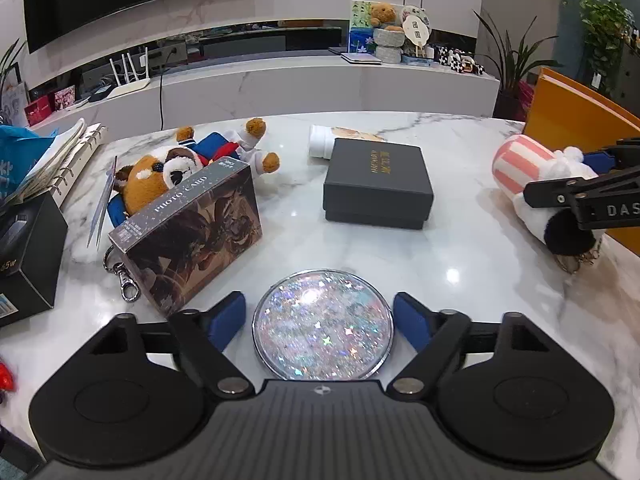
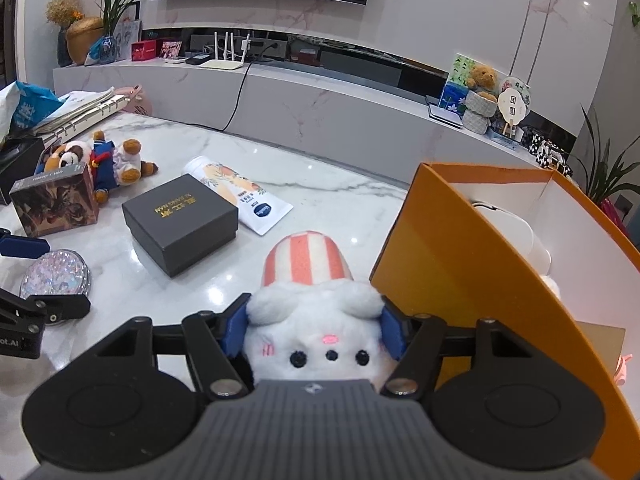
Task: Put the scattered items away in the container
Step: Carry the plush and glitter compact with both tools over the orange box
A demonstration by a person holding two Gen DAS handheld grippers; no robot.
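Fingers [image 2: 240,328] clamp white plush [image 2: 316,336], pink-striped cap.

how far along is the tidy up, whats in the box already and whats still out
Done: a white item lies inside the orange box. In hand: the right gripper is clamped on the white plush beside the box; the left gripper straddles the glitter disc, pads not touching. Left: photo card box, panda plush, black box, tube.

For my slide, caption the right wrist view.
Right hand-held gripper clamps white plush beside orange box.
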